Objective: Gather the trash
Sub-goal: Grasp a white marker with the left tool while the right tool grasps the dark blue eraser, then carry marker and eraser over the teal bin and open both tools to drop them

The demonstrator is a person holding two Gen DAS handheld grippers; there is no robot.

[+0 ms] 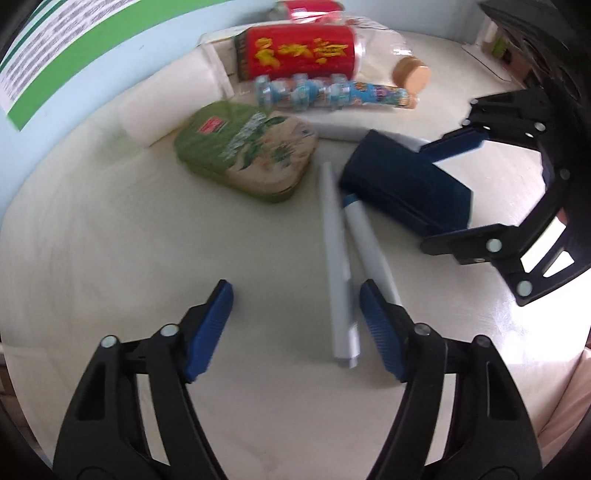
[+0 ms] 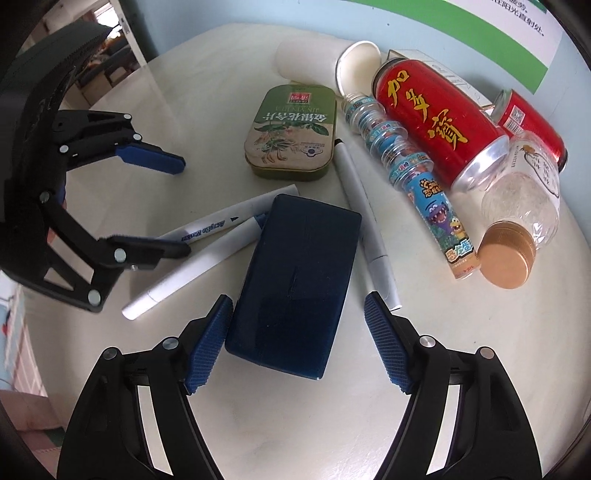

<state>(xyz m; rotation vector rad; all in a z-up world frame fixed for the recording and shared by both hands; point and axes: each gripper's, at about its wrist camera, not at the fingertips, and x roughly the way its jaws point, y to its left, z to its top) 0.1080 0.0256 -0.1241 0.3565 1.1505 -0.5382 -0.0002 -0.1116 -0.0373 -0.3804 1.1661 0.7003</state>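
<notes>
A pile of items lies on a round white table (image 2: 184,110): a red can (image 2: 436,122), a second red can (image 2: 528,114) behind it, a crushed blue plastic bottle (image 2: 410,173), a clear bottle with a gold cap (image 2: 517,221), a white paper cup (image 2: 332,62), a green tin (image 2: 291,129), white markers (image 2: 207,229) and a dark blue eraser block (image 2: 295,280). My right gripper (image 2: 299,310) is open, its jaws either side of the eraser's near end. My left gripper (image 1: 295,299) is open, with the near ends of two markers (image 1: 340,266) between its fingertips.
A pale blue wall with a green and white poster (image 2: 509,33) stands behind the pile. In the left wrist view the can (image 1: 299,51), tin (image 1: 251,155) and eraser (image 1: 402,184) lie ahead. The table edge curves close on the right.
</notes>
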